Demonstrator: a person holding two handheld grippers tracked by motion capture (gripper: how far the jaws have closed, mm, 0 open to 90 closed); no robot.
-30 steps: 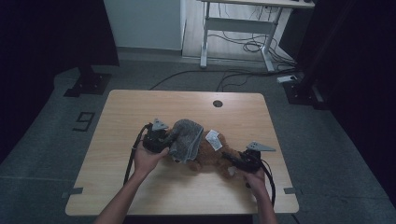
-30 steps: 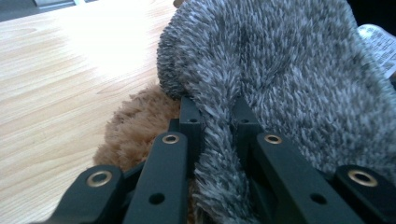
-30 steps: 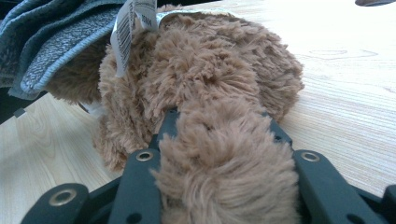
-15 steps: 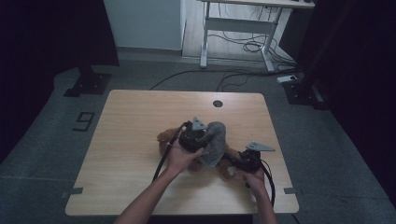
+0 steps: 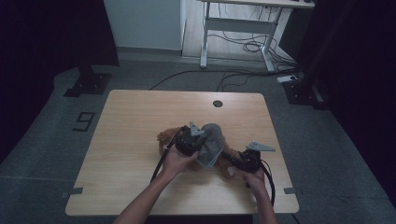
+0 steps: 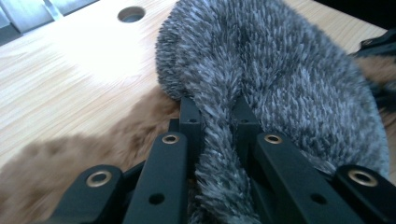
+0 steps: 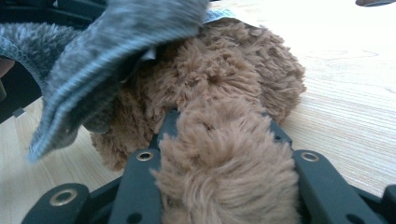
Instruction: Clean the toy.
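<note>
A brown plush toy (image 5: pixel 167 136) lies on the wooden table (image 5: pixel 130 121) near its front middle. Over the toy's right part hangs a grey fuzzy cloth (image 5: pixel 213 141), lifted and folded. My left gripper (image 5: pixel 201 143) is shut on a ridge of this grey cloth (image 6: pixel 280 79), with brown fur (image 6: pixel 93 149) beneath; its jaws (image 6: pixel 217 109) squeeze the pile between them. My right gripper (image 5: pixel 232 158) sits low at the toy's right end, shut on a thick brown limb (image 7: pixel 224 177). Past its jaws (image 7: pixel 219 121) the grey cloth (image 7: pixel 93 70) droops over the plush body (image 7: pixel 224 79).
A round cable hole (image 5: pixel 217 103) sits at the table's far edge, also visible as a hole (image 6: pixel 131 14) beyond the cloth. Bare wood spreads left and front of the toy. Behind the table stand a white desk frame (image 5: pixel 233 23), floor cables (image 5: pixel 233 77) and black stand bases (image 5: pixel 86 84).
My left gripper has carried the grey cloth from the toy's left side over to its right, uncovering the left brown part. The right gripper has held still on the limb.
</note>
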